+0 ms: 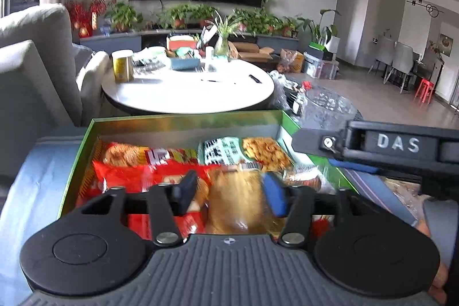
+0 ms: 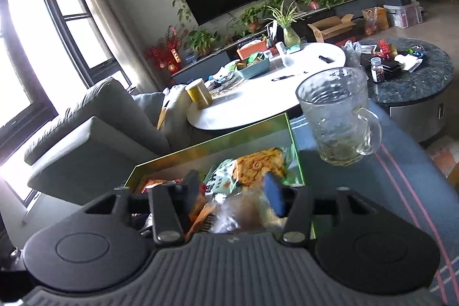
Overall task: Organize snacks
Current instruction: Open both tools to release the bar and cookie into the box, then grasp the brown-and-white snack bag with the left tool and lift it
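We judge the clear crinkly bread packet [image 1: 241,200] light, soft and slippery (crushable) — left gripper [image 1: 229,194] straddles it, pads apart; right gripper [image 2: 233,195] stands wide at 3 o'clock. Pinch the seam.

"DAS" stands in white on the right tongs [image 1: 396,144] arm.

My left gripper [image 1: 231,192] is black with one black and one blue pad; my right gripper [image 1: 401,145] reads "DAS".
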